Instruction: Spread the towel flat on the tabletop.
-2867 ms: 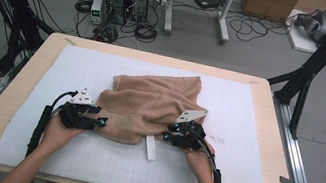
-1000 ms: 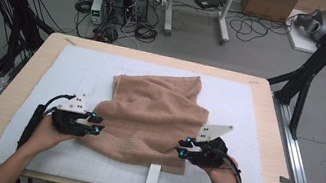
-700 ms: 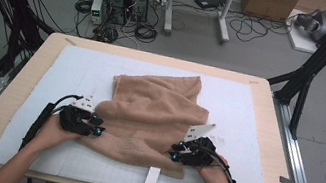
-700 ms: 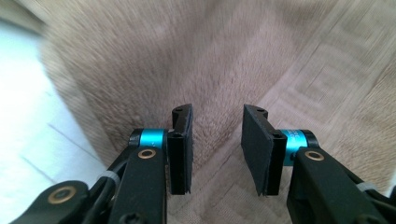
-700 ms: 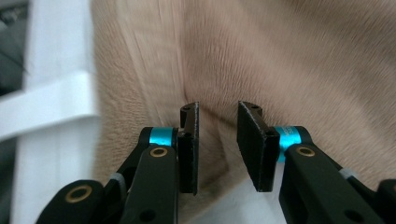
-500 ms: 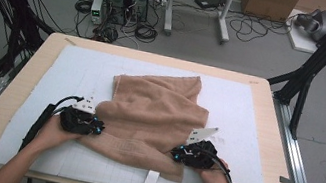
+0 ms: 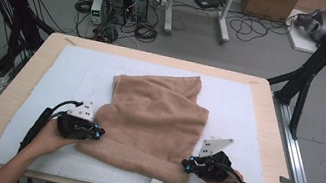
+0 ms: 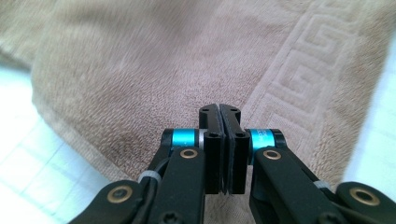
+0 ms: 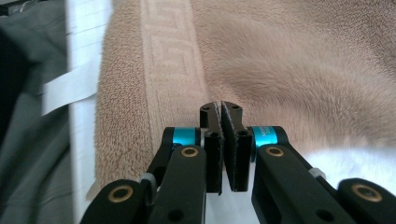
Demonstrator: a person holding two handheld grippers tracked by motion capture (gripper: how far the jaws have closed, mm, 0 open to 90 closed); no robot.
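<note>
High view, plush tan towel [image 7: 156, 120], key-pattern border, rumpled on white mat [image 7: 248, 111]

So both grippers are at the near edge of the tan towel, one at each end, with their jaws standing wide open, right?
Not quite. The left gripper and right gripper are at the two ends of the tan towel's near edge, but their jaws are closed, having just come together. Both gripper views show the black jaws pressed flat together; whether towel is pinched between them cannot be told.
</note>
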